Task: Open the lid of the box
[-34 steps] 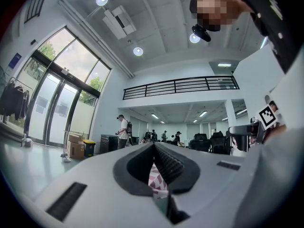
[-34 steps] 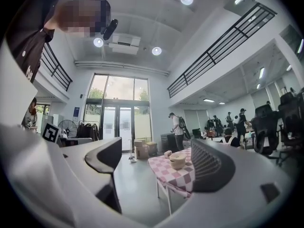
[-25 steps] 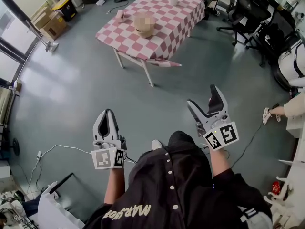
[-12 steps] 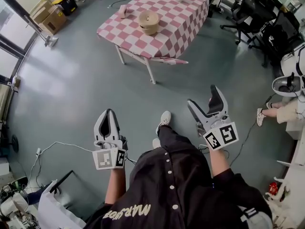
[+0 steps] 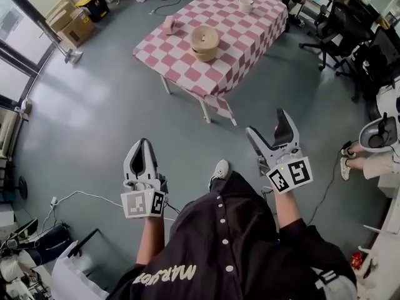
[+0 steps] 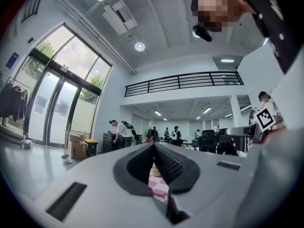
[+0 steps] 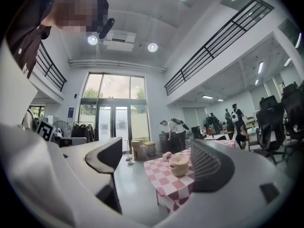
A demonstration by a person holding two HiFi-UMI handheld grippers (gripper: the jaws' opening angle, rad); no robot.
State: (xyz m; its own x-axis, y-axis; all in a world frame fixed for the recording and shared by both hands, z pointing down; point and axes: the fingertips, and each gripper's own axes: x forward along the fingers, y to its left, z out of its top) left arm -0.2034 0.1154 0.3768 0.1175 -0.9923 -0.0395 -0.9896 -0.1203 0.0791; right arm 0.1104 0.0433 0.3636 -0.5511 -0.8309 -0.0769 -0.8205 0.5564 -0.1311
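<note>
A round tan box [image 5: 204, 42] with its lid on stands on the table with a red-and-white checked cloth [image 5: 187, 69], well ahead of me. It shows too in the right gripper view as the tan box [image 7: 179, 165] on the checked table [image 7: 166, 184]. My left gripper [image 5: 143, 147] is held low over the floor at the left, its jaws together and empty. At the right my right gripper [image 5: 270, 131] is held open, empty, far short of the table. In the left gripper view the left gripper [image 6: 154, 146] hides most of the table.
A small pink object [image 5: 169, 24] and a white cup [image 5: 246, 5] also stand on the cloth. Cardboard boxes [image 5: 72, 22] lie at the far left, office chairs [image 5: 337, 24] at the right. A cable [image 5: 87, 195] runs over the grey floor. People stand at the back [image 7: 175, 132].
The table and box have come nearer and shifted right in the head view as I walk toward them. Both grippers keep their pose.
</note>
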